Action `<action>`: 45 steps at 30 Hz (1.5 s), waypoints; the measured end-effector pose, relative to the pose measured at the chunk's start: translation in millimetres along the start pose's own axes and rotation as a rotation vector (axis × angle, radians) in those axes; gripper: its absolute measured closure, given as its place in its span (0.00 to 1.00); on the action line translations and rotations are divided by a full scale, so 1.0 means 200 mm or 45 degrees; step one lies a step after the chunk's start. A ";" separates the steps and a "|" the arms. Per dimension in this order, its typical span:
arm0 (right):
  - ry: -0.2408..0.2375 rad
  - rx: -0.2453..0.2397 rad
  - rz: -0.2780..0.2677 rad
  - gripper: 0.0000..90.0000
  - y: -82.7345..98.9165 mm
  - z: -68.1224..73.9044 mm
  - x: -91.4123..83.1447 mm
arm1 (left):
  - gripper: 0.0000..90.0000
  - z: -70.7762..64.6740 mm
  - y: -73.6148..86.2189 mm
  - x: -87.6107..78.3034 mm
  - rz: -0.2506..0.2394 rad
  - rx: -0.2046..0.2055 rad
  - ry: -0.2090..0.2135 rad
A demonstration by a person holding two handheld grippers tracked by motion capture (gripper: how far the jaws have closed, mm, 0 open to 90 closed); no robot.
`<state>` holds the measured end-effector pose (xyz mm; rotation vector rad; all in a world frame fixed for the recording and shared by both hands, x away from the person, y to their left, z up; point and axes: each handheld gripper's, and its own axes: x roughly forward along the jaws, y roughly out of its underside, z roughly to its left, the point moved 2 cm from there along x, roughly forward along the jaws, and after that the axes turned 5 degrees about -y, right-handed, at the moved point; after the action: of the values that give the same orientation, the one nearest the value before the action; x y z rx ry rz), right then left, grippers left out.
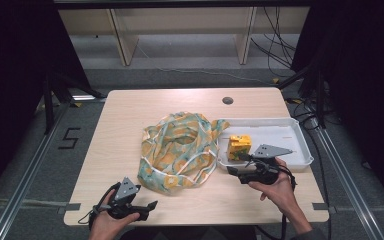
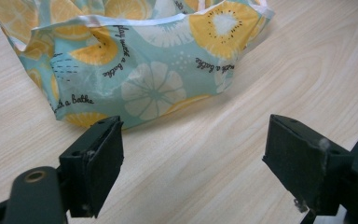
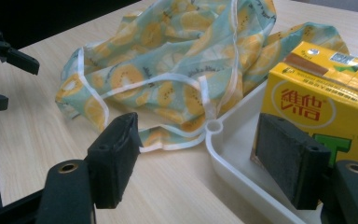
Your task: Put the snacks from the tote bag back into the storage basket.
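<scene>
fingers (image 3: 114, 158) of the right gripper (image 1: 242, 170) stand spread and grip nothing, one beside the yellow drink carton (image 3: 328, 109) lying in the white tray (image 1: 280, 127), a light, stiff, slightly crushable box best pinched across its flat sides, while the left gripper (image 2: 198, 163) gapes empty near the fruit-print bag (image 1: 180, 150).
</scene>
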<state>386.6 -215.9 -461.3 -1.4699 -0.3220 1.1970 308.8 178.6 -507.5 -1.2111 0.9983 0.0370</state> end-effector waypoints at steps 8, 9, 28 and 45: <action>-0.022 -0.006 0.019 0.32 0.04 0.02 0.01 | 0.21 0.00 0.00 -0.01 -0.017 -0.004 -0.005; -0.022 -0.039 0.029 0.29 0.05 0.02 0.00 | 0.21 0.00 0.00 -0.01 -0.010 0.001 -0.003; 0.010 -0.052 0.100 0.26 0.14 0.07 -0.03 | 0.21 -0.01 0.02 -0.03 -0.029 -0.019 -0.003; 0.070 -0.078 0.262 0.25 0.32 0.14 -0.11 | 0.21 -0.06 0.04 -0.01 -0.010 0.003 0.006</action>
<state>329.4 -235.6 -500.7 -1.6164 -0.1743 1.3170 296.6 173.7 -511.9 -1.2134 0.9972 0.0268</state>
